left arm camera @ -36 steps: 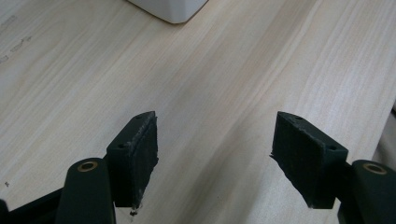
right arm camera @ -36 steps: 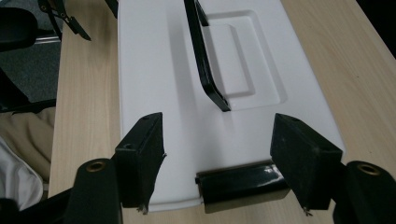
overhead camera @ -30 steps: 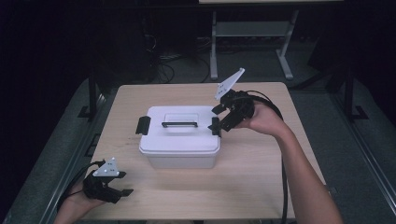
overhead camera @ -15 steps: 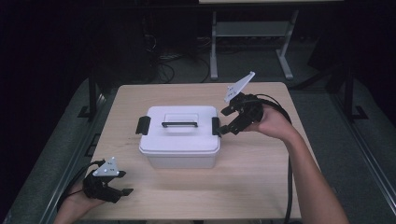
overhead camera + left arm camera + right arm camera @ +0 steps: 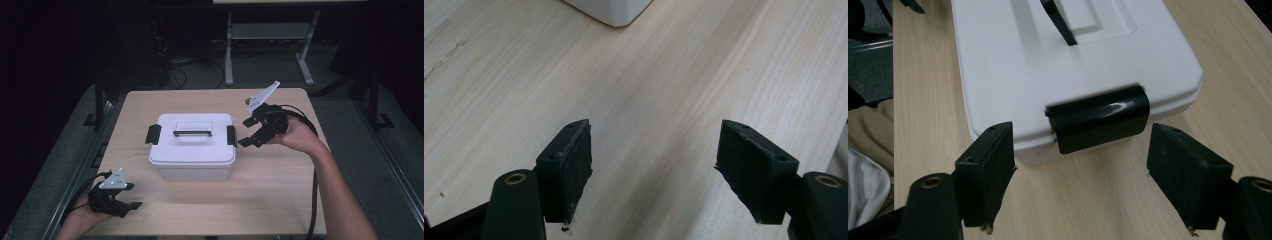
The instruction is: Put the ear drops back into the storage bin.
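Your right tongs hover just beside the right end of the white box, which sits near the middle of the table, a little toward the far edge, with its lid on. In the right gripper view the right tongs have their jaws spread wide, one on either side of the black latch at that end of the box, and the pads are clear of it: there is bare table between the jaws and the box wall, and they grip nothing. The latch lies folded down flat against the edge of the lid. From the high view the matching latch at the box's left end is down as well, and the black handle lies across the recess in the top of the lid. Your right hand carries the tongs tilted, with the grey plate raised toward the far side of the table. Your left tongs rest low at the near left corner of the table, well apart from the box. In the left gripper view the left tongs also stand wide open and hold nothing, with only wood grain between the jaws and a corner of the white box at the top edge.
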Tool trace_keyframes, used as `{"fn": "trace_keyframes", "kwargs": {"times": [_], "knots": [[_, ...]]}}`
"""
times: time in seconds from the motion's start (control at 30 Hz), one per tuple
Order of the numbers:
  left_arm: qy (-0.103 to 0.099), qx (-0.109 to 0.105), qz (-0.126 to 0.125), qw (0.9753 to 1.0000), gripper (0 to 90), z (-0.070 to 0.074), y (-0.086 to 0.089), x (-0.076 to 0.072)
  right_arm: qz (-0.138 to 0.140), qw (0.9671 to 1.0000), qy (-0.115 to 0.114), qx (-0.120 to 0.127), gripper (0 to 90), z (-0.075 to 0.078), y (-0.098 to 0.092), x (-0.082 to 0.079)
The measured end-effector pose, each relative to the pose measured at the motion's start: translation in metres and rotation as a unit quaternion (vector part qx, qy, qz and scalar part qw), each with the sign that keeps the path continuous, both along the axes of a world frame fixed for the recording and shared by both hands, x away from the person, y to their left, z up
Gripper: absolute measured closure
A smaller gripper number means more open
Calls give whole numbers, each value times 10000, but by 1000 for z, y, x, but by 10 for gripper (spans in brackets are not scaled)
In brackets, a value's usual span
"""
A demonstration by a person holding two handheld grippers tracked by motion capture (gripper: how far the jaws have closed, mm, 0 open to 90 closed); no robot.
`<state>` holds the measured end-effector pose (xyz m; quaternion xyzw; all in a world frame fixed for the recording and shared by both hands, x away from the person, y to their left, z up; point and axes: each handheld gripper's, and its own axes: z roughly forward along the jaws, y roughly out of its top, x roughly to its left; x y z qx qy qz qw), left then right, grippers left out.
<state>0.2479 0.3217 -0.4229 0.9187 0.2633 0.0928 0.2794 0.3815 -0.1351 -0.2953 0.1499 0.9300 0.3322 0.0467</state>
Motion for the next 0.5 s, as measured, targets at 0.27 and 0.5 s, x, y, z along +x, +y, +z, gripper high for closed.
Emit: {"fn": "trace_keyframes", "kwargs": {"times": [0.27, 0.5], "knots": [[-18, -3, -6, 10000, 303, 1, 0, 0, -24, 10000, 8, -8, 264, -4, -7, -5], [-10, 6, -12, 10000, 303, 1, 0, 0, -89, 9999, 47, 22, 264, -8, -14, -6]]}}
